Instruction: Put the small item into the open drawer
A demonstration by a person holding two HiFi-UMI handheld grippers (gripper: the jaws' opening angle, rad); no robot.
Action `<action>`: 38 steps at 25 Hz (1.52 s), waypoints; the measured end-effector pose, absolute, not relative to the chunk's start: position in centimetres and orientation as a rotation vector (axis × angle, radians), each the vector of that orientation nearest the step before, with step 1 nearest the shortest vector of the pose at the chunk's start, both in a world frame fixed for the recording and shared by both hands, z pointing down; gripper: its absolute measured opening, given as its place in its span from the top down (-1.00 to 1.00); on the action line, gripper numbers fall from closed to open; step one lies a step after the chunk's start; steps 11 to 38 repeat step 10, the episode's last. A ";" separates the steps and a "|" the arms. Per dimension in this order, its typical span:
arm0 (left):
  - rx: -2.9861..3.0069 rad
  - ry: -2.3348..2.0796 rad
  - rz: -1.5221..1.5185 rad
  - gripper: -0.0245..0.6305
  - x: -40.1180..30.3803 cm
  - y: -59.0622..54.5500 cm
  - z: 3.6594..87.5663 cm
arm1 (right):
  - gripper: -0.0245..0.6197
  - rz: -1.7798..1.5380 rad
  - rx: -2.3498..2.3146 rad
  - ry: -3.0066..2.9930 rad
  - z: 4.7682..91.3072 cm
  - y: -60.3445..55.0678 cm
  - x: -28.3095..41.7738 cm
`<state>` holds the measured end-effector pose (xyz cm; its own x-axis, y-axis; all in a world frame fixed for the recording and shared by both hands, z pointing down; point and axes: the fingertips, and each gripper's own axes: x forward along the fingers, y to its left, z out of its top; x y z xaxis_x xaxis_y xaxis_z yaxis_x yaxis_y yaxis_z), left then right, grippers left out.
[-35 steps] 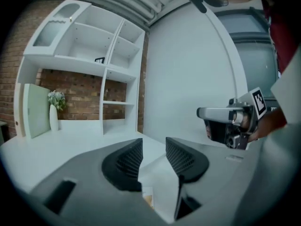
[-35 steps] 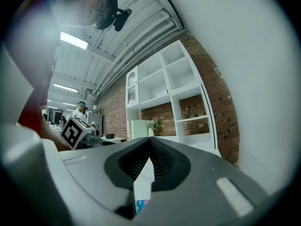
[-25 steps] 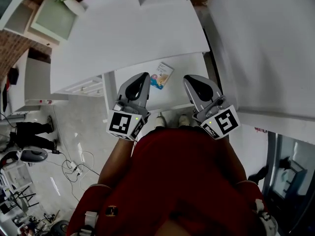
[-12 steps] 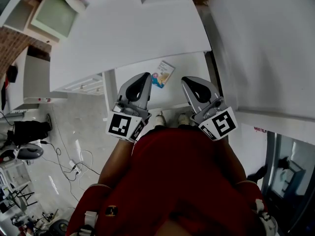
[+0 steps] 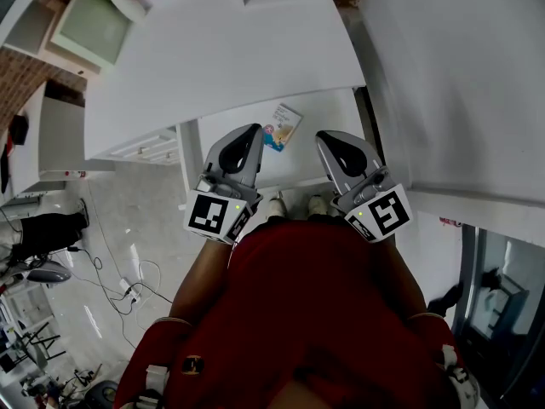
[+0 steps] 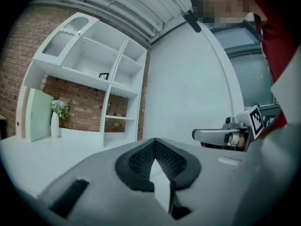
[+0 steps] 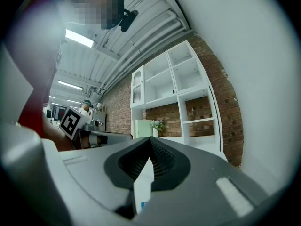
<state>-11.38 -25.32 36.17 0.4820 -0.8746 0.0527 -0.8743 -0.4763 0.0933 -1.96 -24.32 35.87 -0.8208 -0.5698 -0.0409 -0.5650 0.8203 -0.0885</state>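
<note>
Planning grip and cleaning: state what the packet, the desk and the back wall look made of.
Packet: thin printed paper or plastic film, judging by its flat shape and coloured print; which one is unclear.
Desk: smooth white board, probably painted or laminated; evenly plain, no grain.
Back wall: bare red-brown brick, matte, with pale mortar lines.

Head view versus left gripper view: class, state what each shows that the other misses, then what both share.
Head view only: the small blue-and-white printed packet lying flat on a white surface, and the person's red top. Left gripper view only: the open compartments of the tall white shelving unit, and the left gripper with its jaws together, nothing between them. Both: the right gripper and the white vase of flowers.
</note>
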 end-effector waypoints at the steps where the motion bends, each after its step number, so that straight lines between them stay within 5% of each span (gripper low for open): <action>1: 2.611 -1.543 -0.004 0.91 -11.4 -25.3 36.2 | 0.89 -0.111 -0.919 2.935 35.9 -24.3 -2.0; 38: 2.614 -1.531 -0.001 0.91 -11.4 -25.3 36.6 | 0.89 -0.095 -0.942 2.932 35.9 -24.3 -2.0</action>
